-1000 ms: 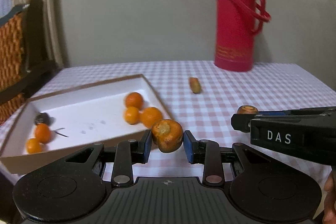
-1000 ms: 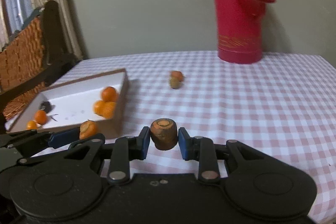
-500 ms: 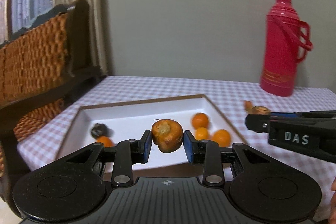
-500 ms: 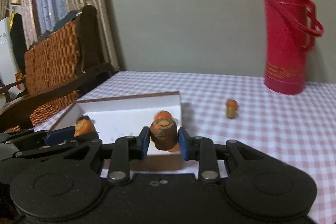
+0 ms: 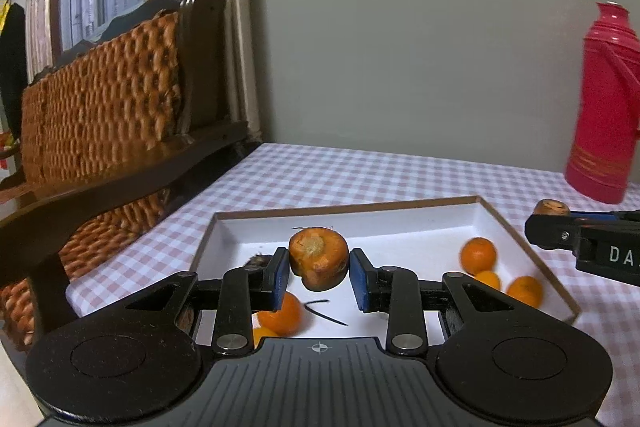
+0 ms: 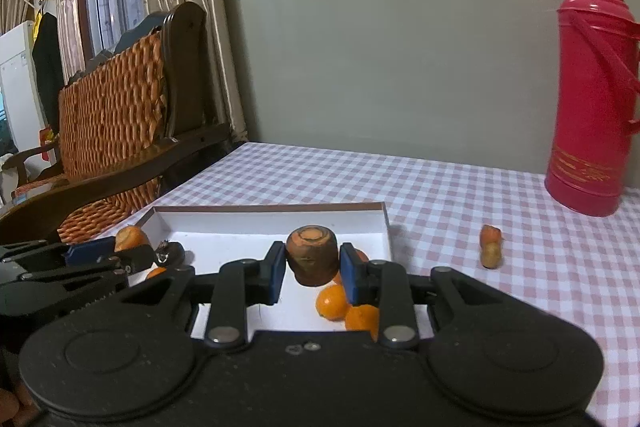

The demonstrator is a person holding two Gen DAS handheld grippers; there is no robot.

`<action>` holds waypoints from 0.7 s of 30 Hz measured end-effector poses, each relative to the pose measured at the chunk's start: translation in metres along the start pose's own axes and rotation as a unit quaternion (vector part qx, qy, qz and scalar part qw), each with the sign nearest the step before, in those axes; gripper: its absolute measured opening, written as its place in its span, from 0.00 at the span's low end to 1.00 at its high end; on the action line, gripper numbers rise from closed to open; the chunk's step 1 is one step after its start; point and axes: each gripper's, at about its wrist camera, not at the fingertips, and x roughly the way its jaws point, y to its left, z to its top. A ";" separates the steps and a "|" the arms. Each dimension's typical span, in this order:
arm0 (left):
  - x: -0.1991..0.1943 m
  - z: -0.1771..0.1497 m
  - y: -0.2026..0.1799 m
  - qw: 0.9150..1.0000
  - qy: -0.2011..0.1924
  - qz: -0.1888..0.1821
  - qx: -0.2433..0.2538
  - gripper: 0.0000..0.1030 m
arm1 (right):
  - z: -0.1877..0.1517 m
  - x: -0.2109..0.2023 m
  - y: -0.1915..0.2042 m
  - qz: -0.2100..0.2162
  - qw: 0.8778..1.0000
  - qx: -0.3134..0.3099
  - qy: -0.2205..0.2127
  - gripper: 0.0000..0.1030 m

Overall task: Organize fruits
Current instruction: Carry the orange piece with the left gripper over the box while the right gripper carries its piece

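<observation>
Left claw grips an orange carrot chunk above the white tray. Right claw grips a brown carrot chunk above it. Several tangerines lie inside; one carrot piece remains on the worktop, right of the tray.

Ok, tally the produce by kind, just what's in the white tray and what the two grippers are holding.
small orange: 5, all in the white tray
dark shrivelled fruit: 1, in the tray
carrot chunk: 2, one in the left gripper, one in the right gripper
Total: 8
</observation>
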 end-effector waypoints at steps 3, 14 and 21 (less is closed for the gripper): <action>0.009 0.001 0.005 1.000 0.003 0.006 -0.002 0.32 | 0.002 0.009 0.003 0.001 1.000 -0.002 0.002 0.20; 0.033 0.003 0.016 1.000 0.012 0.017 -0.008 0.32 | 0.005 0.035 0.007 0.000 1.000 -0.008 0.016 0.20; 0.048 0.002 0.019 0.999 0.023 0.020 -0.012 0.32 | 0.006 0.052 0.006 -0.004 1.000 -0.010 0.027 0.20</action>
